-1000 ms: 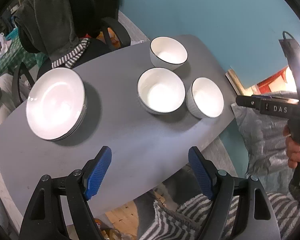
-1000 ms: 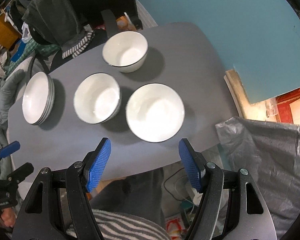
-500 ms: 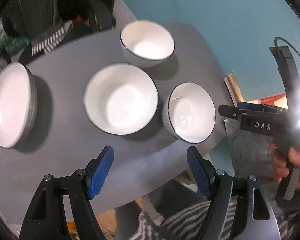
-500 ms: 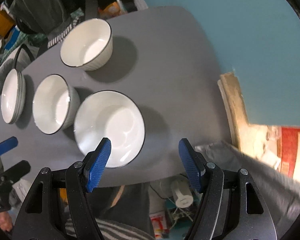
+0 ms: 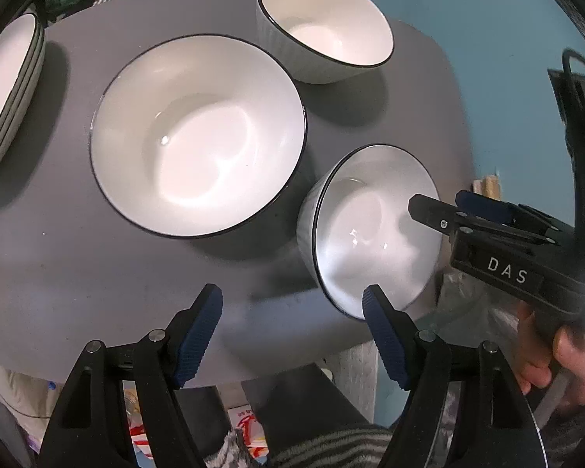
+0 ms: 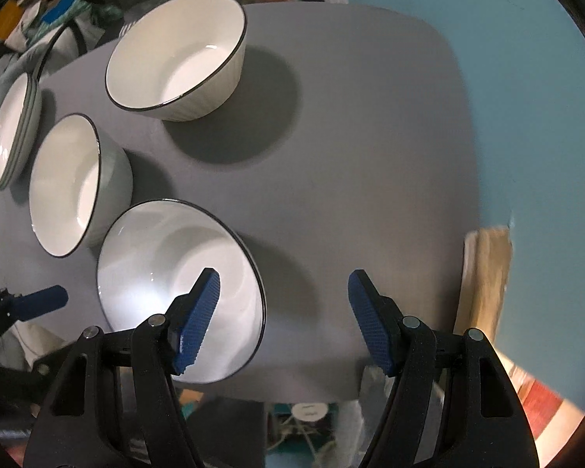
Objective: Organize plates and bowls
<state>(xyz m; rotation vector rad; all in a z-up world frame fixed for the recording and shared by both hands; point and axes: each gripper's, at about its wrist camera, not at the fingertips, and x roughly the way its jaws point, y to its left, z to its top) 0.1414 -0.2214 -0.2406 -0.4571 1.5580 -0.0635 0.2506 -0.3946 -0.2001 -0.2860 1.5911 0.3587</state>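
Your left gripper is spread wide and holds nothing; only bare table lies between its blue pads. Its right pad overlaps the rim of the near bowl in the picture, but I cannot tell if it touches.

Your right gripper is also spread wide and grips nothing. Its left pad hangs over the inside of the near bowl and its right pad over the table, so the bowl's right rim lies between the jaws. Contact is not clear.

All three bowls stand upright, mouths up, and all are empty. The middle bowl is just beside the near one, the far bowl a little apart. The plates are stacked at the table's left end, faces up, nothing on them.
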